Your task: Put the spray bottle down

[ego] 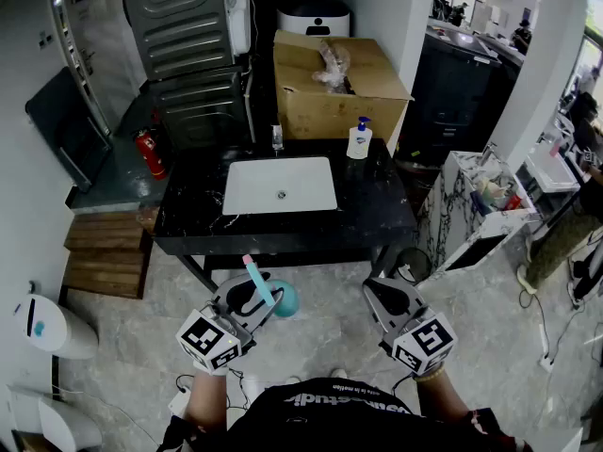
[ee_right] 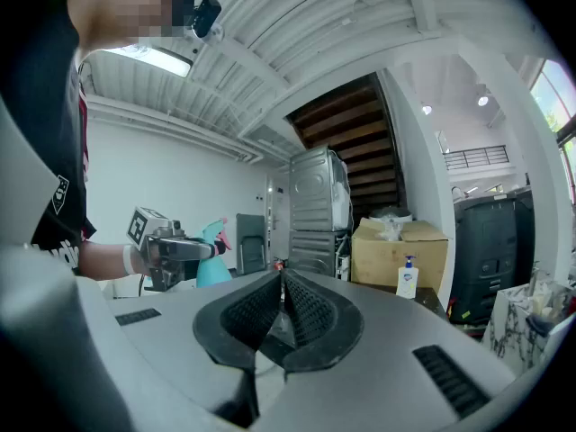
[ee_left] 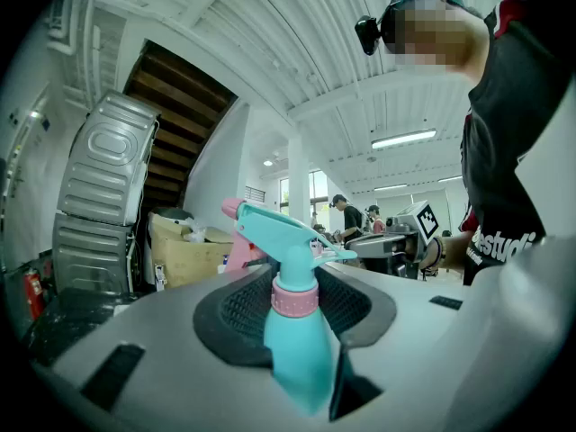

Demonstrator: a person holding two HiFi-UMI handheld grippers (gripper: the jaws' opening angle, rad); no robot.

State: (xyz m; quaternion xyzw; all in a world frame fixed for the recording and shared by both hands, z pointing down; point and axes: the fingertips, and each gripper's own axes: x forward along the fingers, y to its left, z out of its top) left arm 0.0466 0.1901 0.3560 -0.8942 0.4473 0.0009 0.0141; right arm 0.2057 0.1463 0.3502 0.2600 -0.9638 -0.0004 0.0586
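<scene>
Black surface (ego: 188, 217) ahead with white sink (ego: 280, 185). Cardboard box (ego: 332, 88) behind, soap bottle (ego: 358, 139) at back edge. No task item on it yet.

Bottle (ego: 279, 297) in the air, short of the surface's near edge, over the floor (ego: 325, 347). Gripped by left gripper (ego: 252, 293): jaws clamped on the teal body just under the pink collar (ee_left: 294, 299), pads (ee_left: 238, 309) touching both sides. Right gripper (ego: 388, 299) alongside, apart from the bottle, jaws closed together on nothing.

Handling, as a judgement:
- Thin plastic, probably light. Fill level unreadable, so possible slosh.
- Smooth rounded body, likely slippery, slightly squashy under a hard squeeze. Not fragile.
- Top-heavy with trigger head (ee_left: 283, 228), so some tipping risk at set-down.
- Best hold: the present one, upper body below the collar, clear of the trigger to avoid a spray.
- Needs to land base-flat before release.

Views:
- Head view only: bottle against surface, the gap left to cover, bare stone either side of the sink.
- Left gripper view only: pad contact on the body, collar, pink nozzle (ee_left: 232, 208). Base hidden below the jaws there.
- Right gripper view only: right gripper (ee_right: 282, 306) closed and empty, plus bottle (ee_right: 209, 259) seen side-on, roughly upright in the left gripper.
</scene>
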